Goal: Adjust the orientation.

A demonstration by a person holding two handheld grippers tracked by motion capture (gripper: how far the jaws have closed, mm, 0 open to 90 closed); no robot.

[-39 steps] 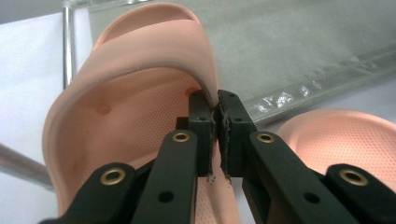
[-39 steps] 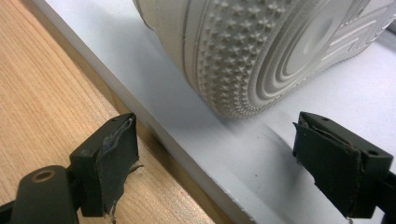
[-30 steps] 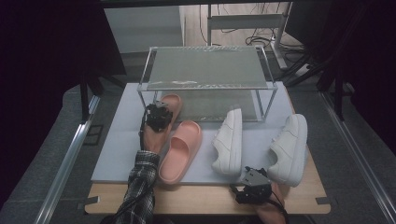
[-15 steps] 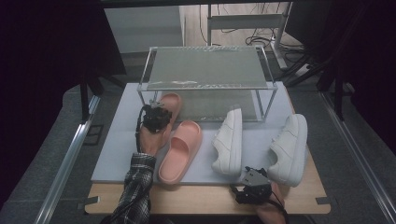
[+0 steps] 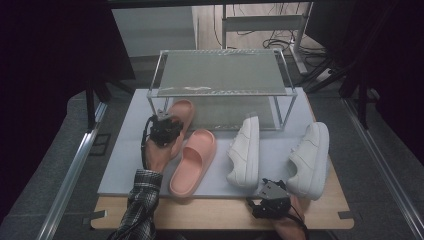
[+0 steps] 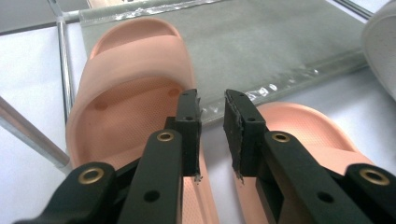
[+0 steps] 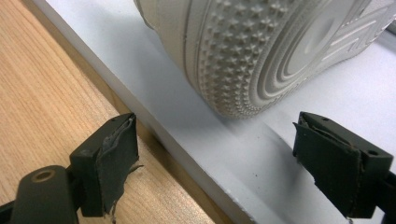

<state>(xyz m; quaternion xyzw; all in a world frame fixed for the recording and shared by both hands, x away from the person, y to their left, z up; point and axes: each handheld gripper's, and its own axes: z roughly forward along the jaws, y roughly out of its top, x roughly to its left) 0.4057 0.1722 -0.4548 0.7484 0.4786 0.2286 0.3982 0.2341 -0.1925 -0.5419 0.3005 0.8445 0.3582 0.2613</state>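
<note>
the left gripper [image 5: 162, 131] has crept forward onto the rear pink slide [image 6: 135, 88], which lies half under the wire rack [image 5: 220, 75]. its jaws are nearly pressed together, gripping nothing. spread them over the slide's inner edge before pinching. the right gripper [image 7: 233, 163] idles spread beside a white sneaker [image 7: 261, 42].

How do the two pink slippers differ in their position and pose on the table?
The farther pink slipper lies with its toe under the rack, while the nearer pink slipper lies wholly in front of it on the white mat. The left gripper is at the farther slipper; the nearer one lies apart from both grippers. Both are the same pink, sole down, and side by side.
</note>
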